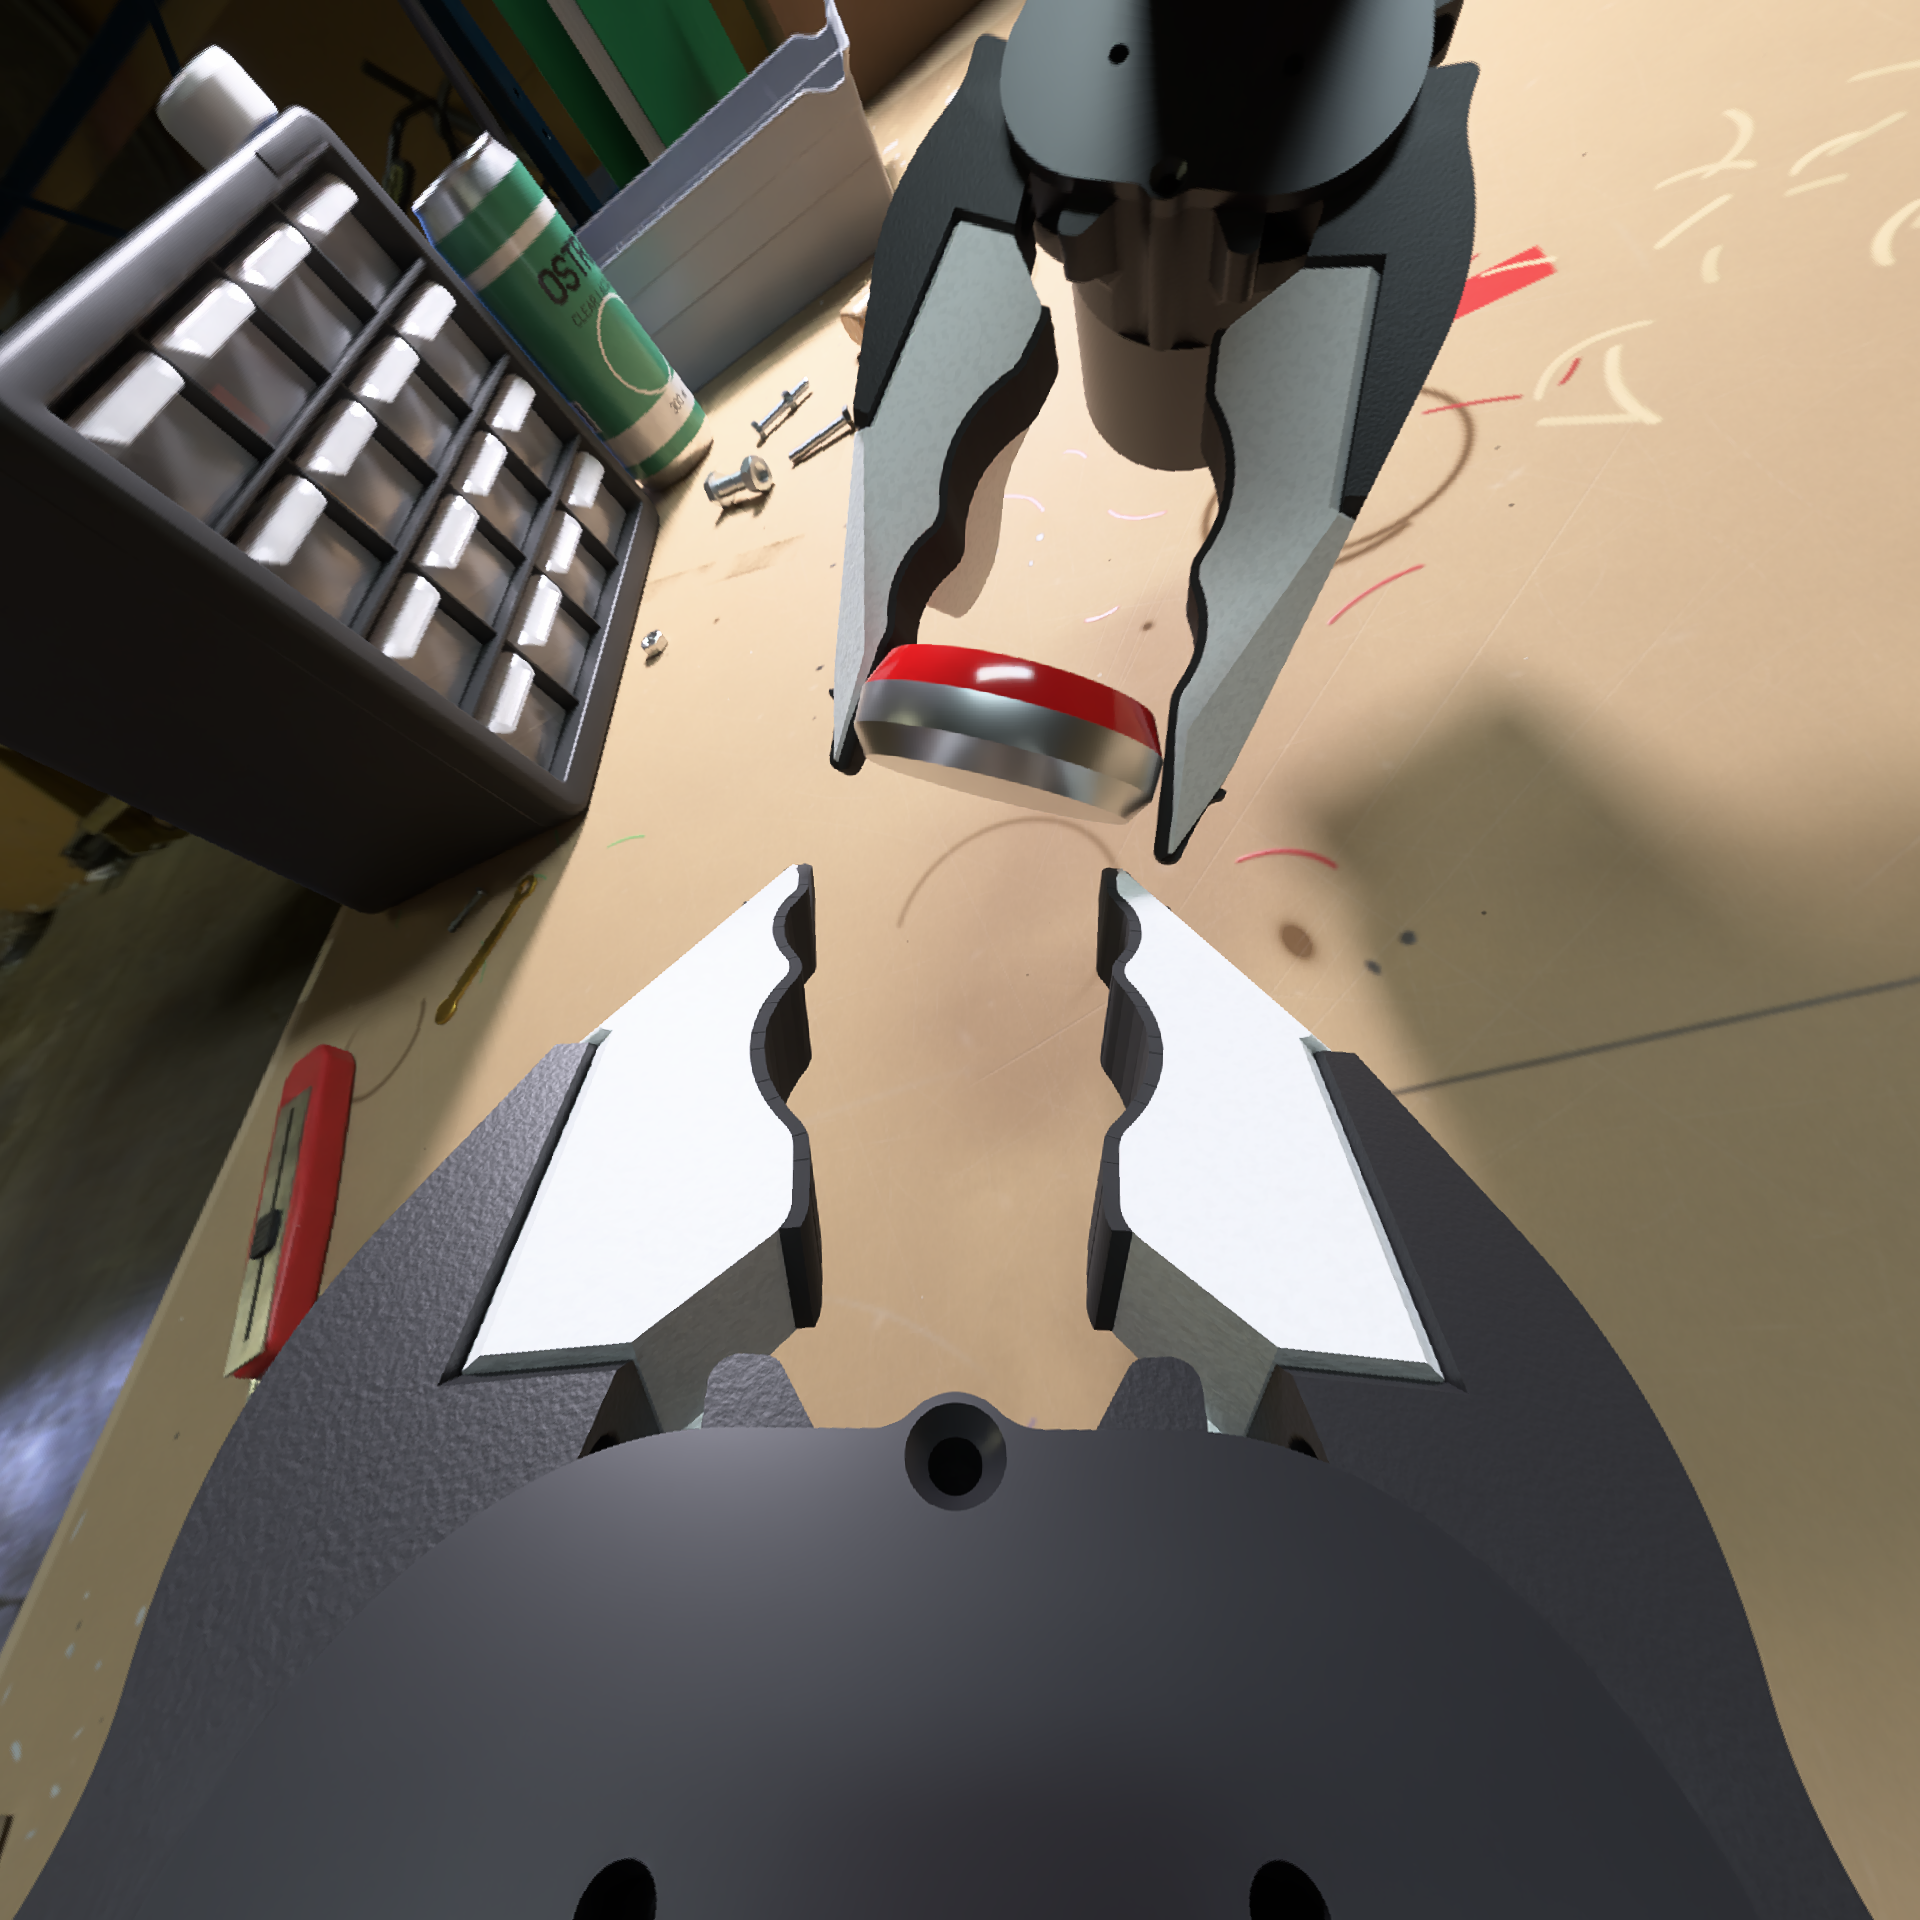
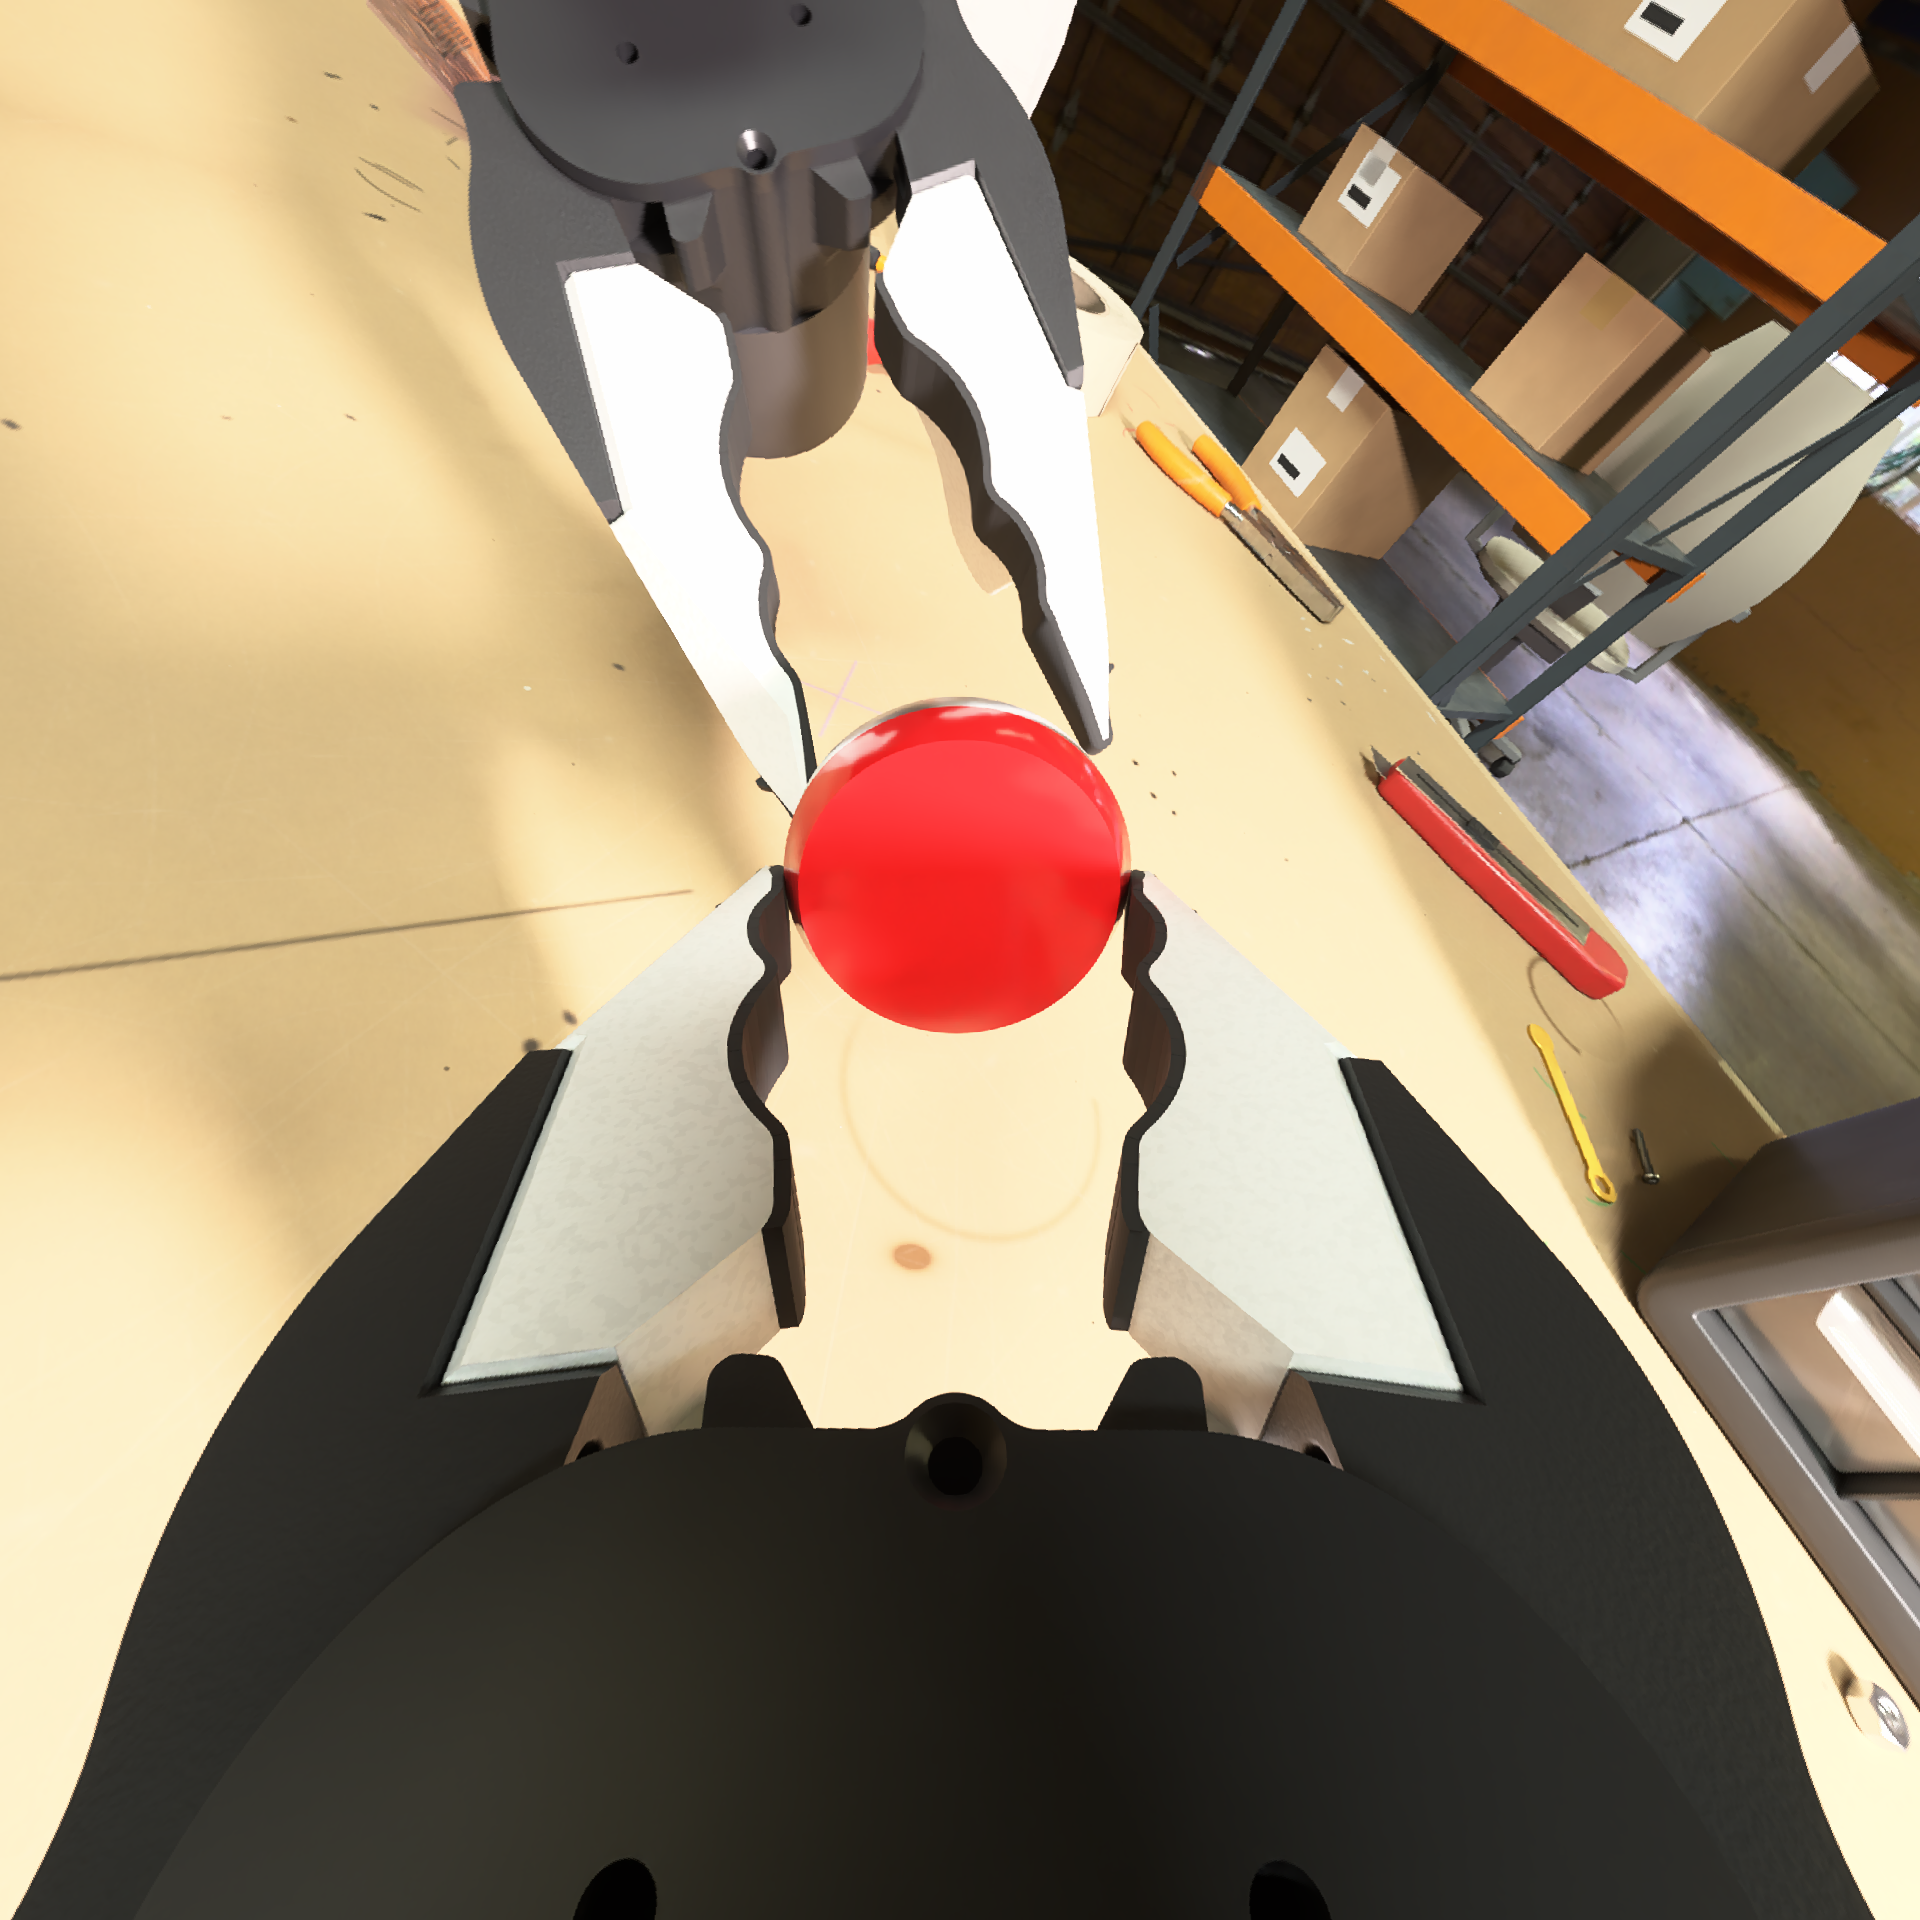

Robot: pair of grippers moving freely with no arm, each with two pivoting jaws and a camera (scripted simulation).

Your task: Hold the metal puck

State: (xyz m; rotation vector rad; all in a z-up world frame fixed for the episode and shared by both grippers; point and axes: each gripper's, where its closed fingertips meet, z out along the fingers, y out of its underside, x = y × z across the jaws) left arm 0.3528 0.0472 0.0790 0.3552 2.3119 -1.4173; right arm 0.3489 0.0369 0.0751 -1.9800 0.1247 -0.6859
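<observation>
We observe the right gripper (image 2: 954,894) pinching the metal puck (image 2: 958,871) at the tips of its two fingers, one tip on each side of the rim; the puck has a red top face and a polished metal side band, and it is held clear of the tan counter (image 2: 312,623), tilted as the left wrist view shows it (image 1: 1006,740). The left gripper (image 1: 956,883) faces the puck from the opposite side; its fingers are spread and nothing sits between them; its tips are just short of the puck without touching it. In the right wrist view the left gripper (image 2: 940,764) appears beyond the puck, tips close to the far rim.

Along one long edge of the counter we note a dark drawer organiser (image 1: 312,468), a green spray can (image 1: 561,312) lying beside it, a grey bin (image 1: 748,197), several loose bolts (image 1: 774,447), a yellow cotter pin (image 1: 488,945) and a red utility knife (image 1: 296,1205) at the edge itself; orange-handled pliers (image 2: 1216,478) lie farther along that edge.
</observation>
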